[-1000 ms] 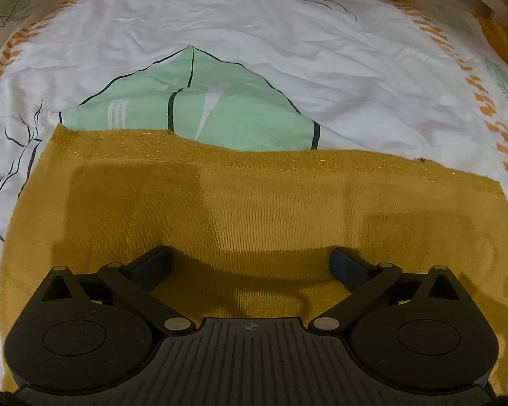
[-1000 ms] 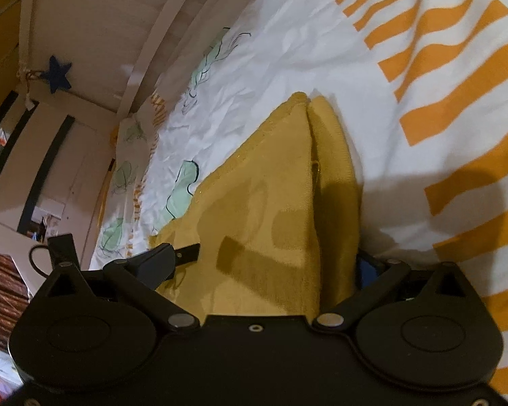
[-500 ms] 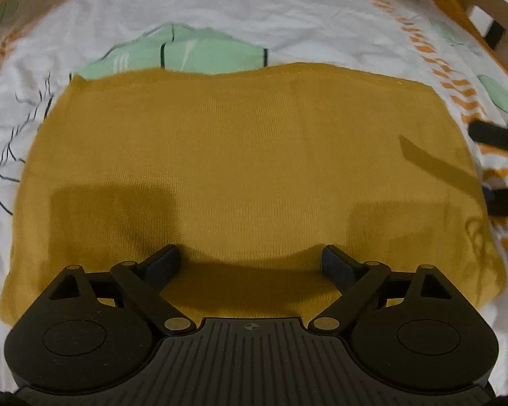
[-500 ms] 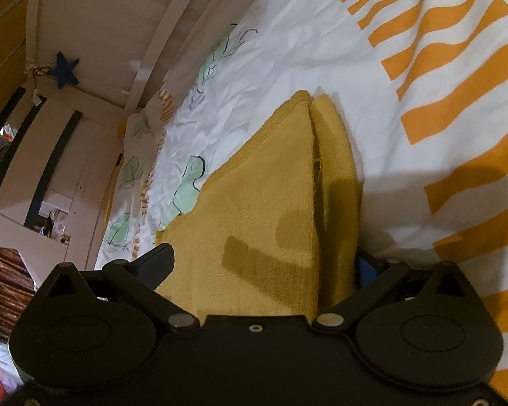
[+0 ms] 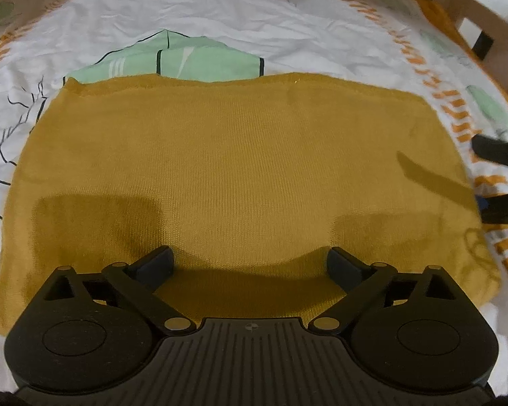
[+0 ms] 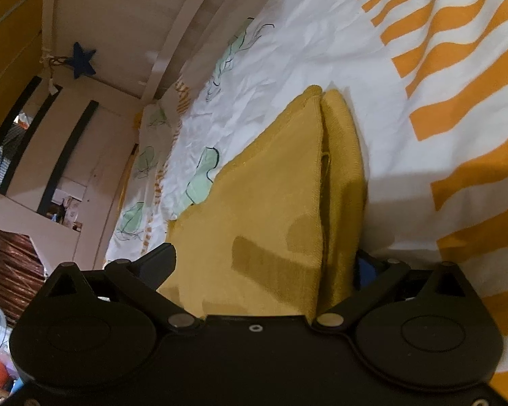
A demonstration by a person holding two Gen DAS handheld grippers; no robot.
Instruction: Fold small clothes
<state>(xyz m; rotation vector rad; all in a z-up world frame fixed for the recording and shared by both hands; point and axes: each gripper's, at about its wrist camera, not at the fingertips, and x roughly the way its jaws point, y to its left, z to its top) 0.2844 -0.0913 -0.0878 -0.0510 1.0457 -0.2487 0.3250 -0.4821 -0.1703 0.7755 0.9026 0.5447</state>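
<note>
A mustard-yellow knitted garment [image 5: 240, 182] is laid flat, folded double, on the white patterned bedsheet [image 5: 288, 44]. The left gripper [image 5: 250, 265] is held above it, jaws open and empty. The right gripper [image 6: 264, 265] is set at the garment's 3 o'clock edge, jaws spread astride the layers, judged ready for another fold.

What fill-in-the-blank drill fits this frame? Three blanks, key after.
1. The garment is ____ in colour.
2. The left gripper has its jaws ____.
3. Beyond the garment's far edge, the sheet shows a ____ leaf print.

Key: mustard yellow; open; green
</note>
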